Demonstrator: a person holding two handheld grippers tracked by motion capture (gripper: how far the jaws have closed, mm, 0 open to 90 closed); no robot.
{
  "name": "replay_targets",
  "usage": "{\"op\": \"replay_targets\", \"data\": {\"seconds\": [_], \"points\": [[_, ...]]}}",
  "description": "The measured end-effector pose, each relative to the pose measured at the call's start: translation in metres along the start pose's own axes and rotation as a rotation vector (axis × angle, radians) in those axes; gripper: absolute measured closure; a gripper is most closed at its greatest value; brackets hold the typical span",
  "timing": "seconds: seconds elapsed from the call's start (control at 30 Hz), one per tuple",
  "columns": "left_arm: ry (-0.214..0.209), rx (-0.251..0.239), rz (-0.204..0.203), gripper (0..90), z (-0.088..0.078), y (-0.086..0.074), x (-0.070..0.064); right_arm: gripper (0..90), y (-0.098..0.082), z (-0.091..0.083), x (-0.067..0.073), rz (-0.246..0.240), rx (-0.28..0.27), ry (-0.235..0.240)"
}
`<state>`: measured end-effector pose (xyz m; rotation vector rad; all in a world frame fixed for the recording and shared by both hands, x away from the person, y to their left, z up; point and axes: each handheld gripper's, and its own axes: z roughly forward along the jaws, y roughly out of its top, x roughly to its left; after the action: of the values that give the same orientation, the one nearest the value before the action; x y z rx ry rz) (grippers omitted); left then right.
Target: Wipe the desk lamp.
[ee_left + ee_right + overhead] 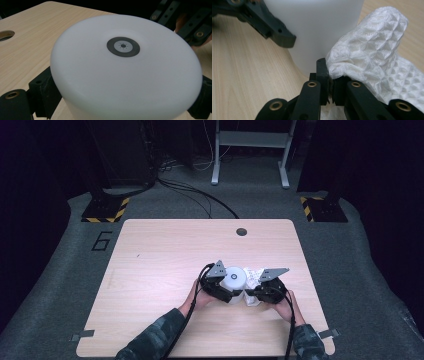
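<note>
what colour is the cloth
White cloth, waffle-textured; clearest in the right gripper view.

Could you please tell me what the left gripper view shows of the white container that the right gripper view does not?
The left gripper view shows the white container's domed top with a dark ring mark at its centre, and the table's round hole. The right gripper view instead shows the right gripper shut on a white waffle-textured cloth pressed against the container's side wall. Both views share the white container and the wooden table.
</note>
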<state>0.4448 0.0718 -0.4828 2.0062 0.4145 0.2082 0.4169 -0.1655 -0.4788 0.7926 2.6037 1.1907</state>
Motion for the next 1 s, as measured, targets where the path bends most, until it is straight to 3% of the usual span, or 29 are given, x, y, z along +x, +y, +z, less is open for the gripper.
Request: {"op": "replay_targets", "data": {"seconds": [0.13,0.3,0.57,1.0], "points": [[0.0,-0.001,-0.001,8.4,0.0,0.0,0.0,86.3,-0.01,0.011,0.003,0.033,0.026,0.006],[0.0,-0.002,0.0,8.4,0.0,-0.001,0.0,86.3,-0.015,0.014,0.007,0.037,0.031,0.022],[0.0,-0.005,-0.003,8.4,0.0,-0.001,0.0,86.2,-0.005,-0.004,0.023,0.006,-0.059,0.037],[0.011,0.018,0.003,8.1,-0.001,0.002,-0.001,86.0,-0.007,-0.006,0.019,0.029,-0.066,-0.016]]}}
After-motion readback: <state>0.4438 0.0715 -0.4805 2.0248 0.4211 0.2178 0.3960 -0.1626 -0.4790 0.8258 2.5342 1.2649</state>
